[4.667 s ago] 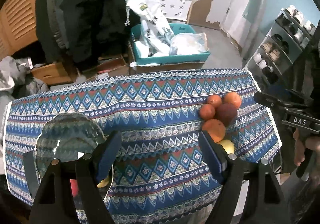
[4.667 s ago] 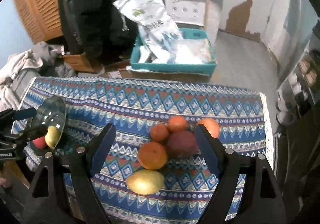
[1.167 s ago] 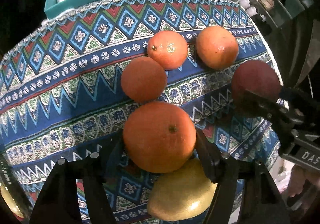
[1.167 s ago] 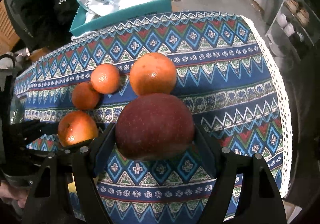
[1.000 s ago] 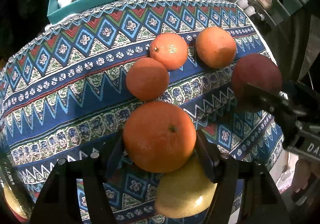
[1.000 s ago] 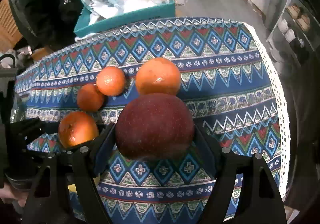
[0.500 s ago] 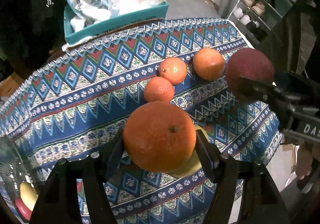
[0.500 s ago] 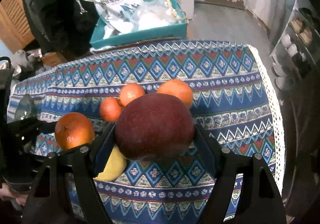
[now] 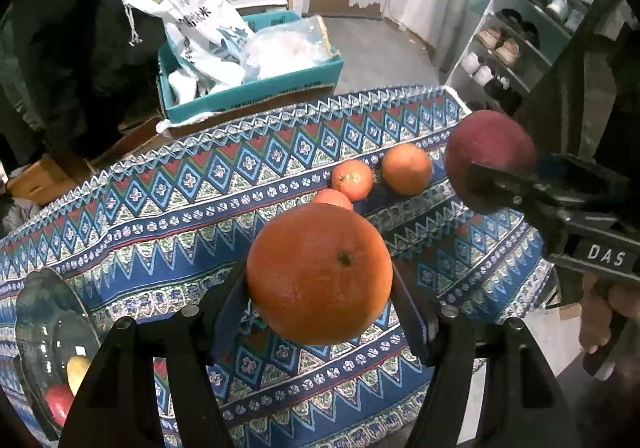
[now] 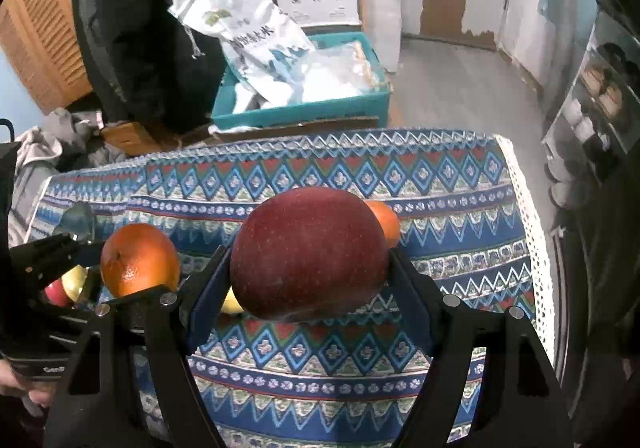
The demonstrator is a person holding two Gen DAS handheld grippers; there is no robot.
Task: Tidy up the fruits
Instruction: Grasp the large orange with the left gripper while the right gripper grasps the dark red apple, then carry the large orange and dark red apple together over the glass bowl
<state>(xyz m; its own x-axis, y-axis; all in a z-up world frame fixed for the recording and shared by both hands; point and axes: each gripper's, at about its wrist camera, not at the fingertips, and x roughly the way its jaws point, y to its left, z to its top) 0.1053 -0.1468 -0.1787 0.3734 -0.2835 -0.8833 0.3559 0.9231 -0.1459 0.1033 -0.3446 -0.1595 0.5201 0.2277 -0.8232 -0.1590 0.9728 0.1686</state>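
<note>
My left claw squeezes the orange; my right claw squeezes the apple. The glass bowl sits off to my left, nearer my left claw.

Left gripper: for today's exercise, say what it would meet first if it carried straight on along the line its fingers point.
The left gripper, shut on the big orange, points steeply down at the patterned tablecloth. It would probably meet the small orange peeking out behind its load, or bare cloth beside it; depth is unclear.
</note>
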